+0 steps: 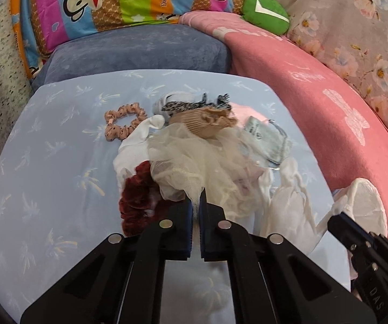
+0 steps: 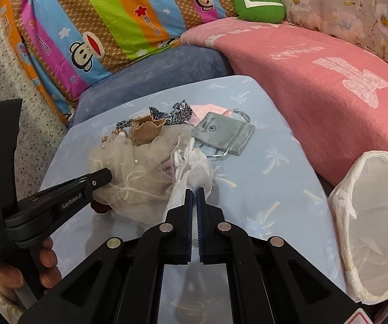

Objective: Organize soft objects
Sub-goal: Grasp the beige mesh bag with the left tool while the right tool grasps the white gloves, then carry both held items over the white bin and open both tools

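A heap of soft things lies on the light blue cloth-covered surface (image 1: 45, 162). My left gripper (image 1: 196, 202) is shut on the cream tulle scrunchie (image 1: 183, 159), which also shows as cream tulle (image 2: 134, 172) beside the left gripper's finger (image 2: 99, 178). My right gripper (image 2: 194, 194) is shut on a white glove (image 2: 191, 178), seen as white fabric (image 1: 285, 205) in the left view. Around them lie a dark red scrunchie (image 1: 137, 202), a spotted beige scrunchie (image 1: 123, 124), a tan ribbed scrunchie (image 2: 145, 131), a leopard-print band (image 2: 177, 112) and a grey drawstring pouch (image 2: 223, 132).
A white bag-lined bin (image 2: 374, 232) stands open at the right edge. A pink blanket (image 2: 315, 81) lies behind it, with a blue cushion (image 1: 139, 51), a colourful cartoon quilt (image 1: 112, 2) and a green plush (image 2: 258, 5) at the back. A hand (image 2: 45, 264) holds the left gripper.
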